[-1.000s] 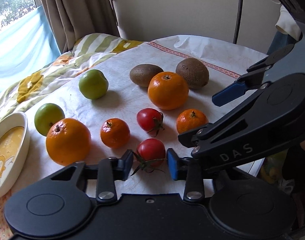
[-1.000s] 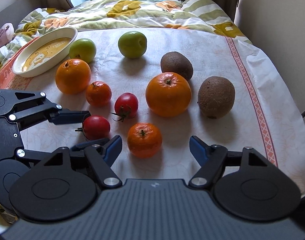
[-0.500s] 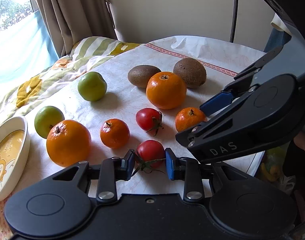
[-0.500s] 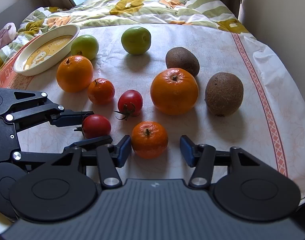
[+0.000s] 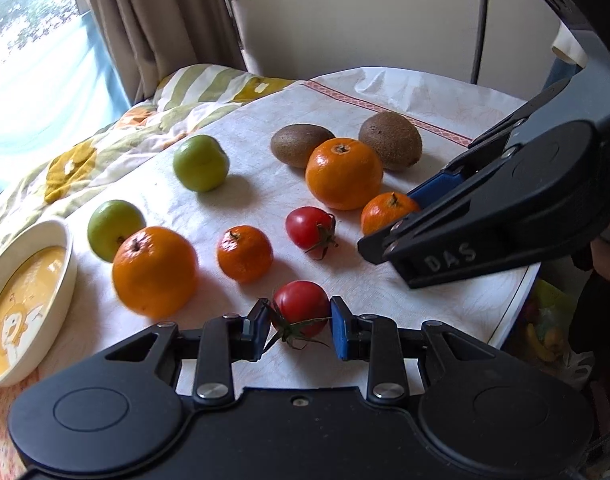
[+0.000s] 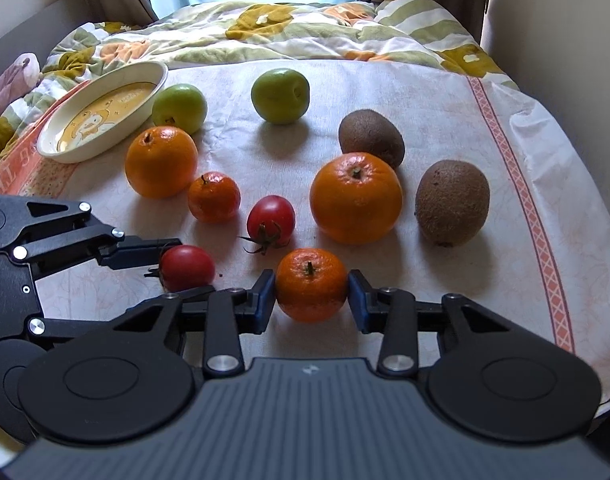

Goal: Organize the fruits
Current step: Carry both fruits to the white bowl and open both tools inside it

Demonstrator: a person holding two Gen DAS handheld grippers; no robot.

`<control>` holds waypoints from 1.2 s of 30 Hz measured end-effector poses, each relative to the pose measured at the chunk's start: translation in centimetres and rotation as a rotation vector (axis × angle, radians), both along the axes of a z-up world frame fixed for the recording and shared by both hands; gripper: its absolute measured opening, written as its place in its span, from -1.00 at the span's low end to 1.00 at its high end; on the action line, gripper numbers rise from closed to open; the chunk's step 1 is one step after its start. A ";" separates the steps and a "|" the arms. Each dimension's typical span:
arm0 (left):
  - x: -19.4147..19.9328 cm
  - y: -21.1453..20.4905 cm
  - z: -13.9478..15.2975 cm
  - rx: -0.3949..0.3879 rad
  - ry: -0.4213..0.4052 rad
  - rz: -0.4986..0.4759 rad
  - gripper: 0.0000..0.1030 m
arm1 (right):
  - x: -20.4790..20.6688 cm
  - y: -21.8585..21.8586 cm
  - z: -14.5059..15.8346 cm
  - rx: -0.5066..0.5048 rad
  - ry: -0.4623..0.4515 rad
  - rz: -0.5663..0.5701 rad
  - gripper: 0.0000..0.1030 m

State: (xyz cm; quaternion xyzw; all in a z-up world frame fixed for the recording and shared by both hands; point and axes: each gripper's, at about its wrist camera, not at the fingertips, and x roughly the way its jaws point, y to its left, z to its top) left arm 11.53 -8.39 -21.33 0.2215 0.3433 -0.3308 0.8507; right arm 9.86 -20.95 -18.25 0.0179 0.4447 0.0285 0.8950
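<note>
My left tool holds the near tomato; my right tool is closing around the small mandarin. I should squeeze gently, then lift straight.

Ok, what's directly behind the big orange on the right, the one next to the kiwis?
Behind the big orange sits one kiwi, its near side hidden by the orange. The second kiwi lies beside it, not behind. The cloth between orange and kiwi is covered.

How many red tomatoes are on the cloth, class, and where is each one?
2. One tomato sits between the left gripper's pads at the near edge. The other tomato lies free mid-cloth, between a small tangerine and a large orange. None seems hidden.
</note>
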 end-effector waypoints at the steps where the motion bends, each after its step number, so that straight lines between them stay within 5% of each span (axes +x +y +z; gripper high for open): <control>1: -0.2 0.2 0.3 -0.004 0.002 0.011 -0.32 | -0.1 0.0 0.3 0.002 -0.002 0.002 0.04; 10: -1.9 1.5 5.3 -0.028 -0.035 0.144 -0.32 | -1.2 0.7 5.4 0.043 -0.025 0.045 0.04; 20: -2.5 5.4 11.4 -0.047 -0.116 0.454 -0.32 | -0.2 3.1 11.6 0.062 -0.093 0.176 0.04; 31: 2.1 12.4 14.6 -0.065 -0.171 0.645 -0.32 | 5.5 10.3 14.9 0.078 -0.131 0.283 0.04; 36: 5.7 15.2 14.9 -0.053 -0.174 0.652 -0.32 | 9.7 13.7 15.1 0.109 -0.119 0.260 0.04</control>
